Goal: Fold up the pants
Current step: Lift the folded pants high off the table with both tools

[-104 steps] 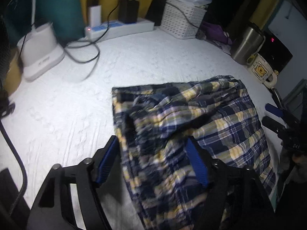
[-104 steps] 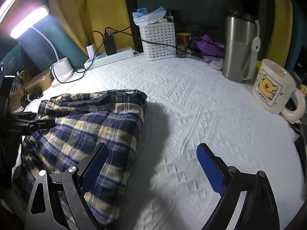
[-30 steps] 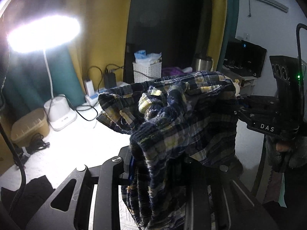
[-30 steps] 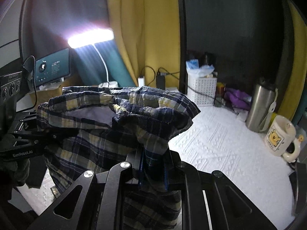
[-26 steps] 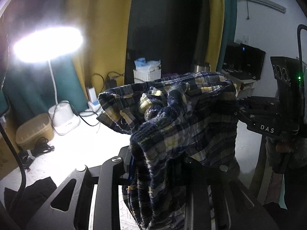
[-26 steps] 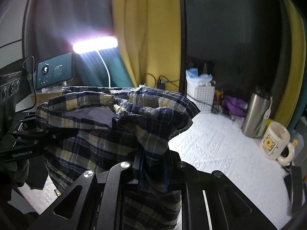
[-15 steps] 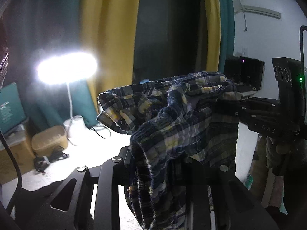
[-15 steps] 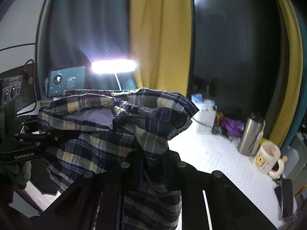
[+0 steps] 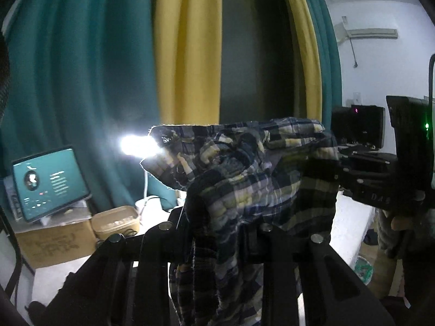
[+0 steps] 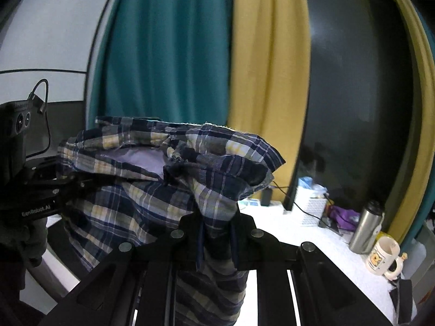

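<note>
Now left gripper [image 9: 217,233] and right gripper [image 10: 216,240] fingers both clenched on navy-and-yellow plaid cloth pants [image 10: 141,190], fabric stretched between them above white desk [image 10: 312,247].

Both black two-finger grippers are up in the air, pointing roughly level. Left gripper [image 9: 217,233] has its jaws clamped on a bunch of navy and yellow plaid fabric pants [image 9: 244,179], and the right gripper [image 10: 216,240] is pinched tight on the same cloth
</note>
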